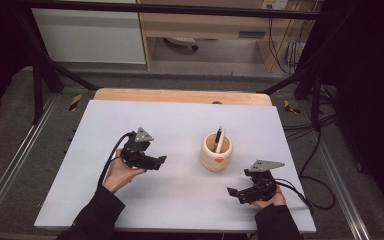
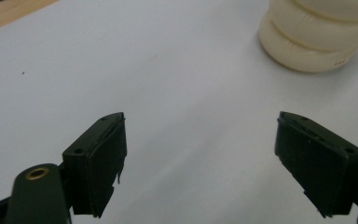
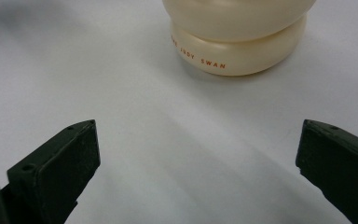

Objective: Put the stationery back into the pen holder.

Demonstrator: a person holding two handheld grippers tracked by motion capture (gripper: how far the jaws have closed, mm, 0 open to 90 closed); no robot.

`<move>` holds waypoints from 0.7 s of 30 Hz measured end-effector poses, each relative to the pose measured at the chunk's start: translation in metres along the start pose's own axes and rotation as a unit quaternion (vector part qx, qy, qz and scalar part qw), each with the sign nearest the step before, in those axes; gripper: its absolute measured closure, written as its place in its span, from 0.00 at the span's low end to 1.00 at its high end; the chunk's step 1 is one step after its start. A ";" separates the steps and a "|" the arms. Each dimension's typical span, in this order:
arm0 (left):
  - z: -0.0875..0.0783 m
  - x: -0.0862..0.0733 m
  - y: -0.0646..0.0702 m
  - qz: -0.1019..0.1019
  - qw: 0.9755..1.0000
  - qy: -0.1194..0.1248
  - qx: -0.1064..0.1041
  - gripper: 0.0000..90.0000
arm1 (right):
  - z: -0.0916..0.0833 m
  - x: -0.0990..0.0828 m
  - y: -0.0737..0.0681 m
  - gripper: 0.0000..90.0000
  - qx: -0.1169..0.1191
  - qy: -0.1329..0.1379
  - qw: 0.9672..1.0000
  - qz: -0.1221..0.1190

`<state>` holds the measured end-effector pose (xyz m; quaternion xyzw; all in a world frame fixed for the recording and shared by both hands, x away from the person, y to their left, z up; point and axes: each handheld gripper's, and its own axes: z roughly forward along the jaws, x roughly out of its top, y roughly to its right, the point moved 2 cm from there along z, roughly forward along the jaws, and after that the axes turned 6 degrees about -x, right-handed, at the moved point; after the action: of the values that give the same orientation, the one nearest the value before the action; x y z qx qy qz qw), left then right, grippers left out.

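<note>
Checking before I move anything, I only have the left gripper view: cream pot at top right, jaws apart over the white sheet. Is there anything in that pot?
Observer: Yes. In the high view the pot holds two pens standing upright, one dark, one white.
Operator: Where's the other gripper?
Observer: The right gripper sits on the near right of the table, pointing toward the pot, apart from it.
Operator: Is it holding something?
Observer: No. Its own view shows its jaws wide apart with bare sheet between them.
Operator: Any marking on the pot?
Observer: The right gripper view shows orange lettering along its base ring, partly readable as "SWAN".
</note>
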<state>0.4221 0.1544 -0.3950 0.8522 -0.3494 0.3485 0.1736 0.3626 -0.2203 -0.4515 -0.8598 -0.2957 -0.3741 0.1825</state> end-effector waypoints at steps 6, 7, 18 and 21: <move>-0.007 -0.023 -0.024 -0.014 1.000 -0.013 0.015 0.19 | 0.000 0.000 0.000 0.00 0.000 0.000 1.000 0.001; -0.008 -0.027 -0.028 -0.015 1.000 -0.020 0.017 0.19 | 0.000 0.000 0.000 0.00 0.000 -0.001 1.000 0.001; -0.025 -0.054 -0.055 -0.023 0.998 -0.034 0.039 0.16 | 0.000 0.000 0.000 0.00 0.000 -0.002 1.000 0.001; -0.034 -0.061 -0.064 -0.028 0.998 -0.026 0.044 0.16 | 0.000 0.000 0.000 0.00 0.000 -0.002 1.000 0.001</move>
<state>0.4209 0.2460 -0.4186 0.8775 -0.3137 0.3362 0.1364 0.3627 -0.2202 -0.4515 -0.8608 -0.2951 -0.3725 0.1823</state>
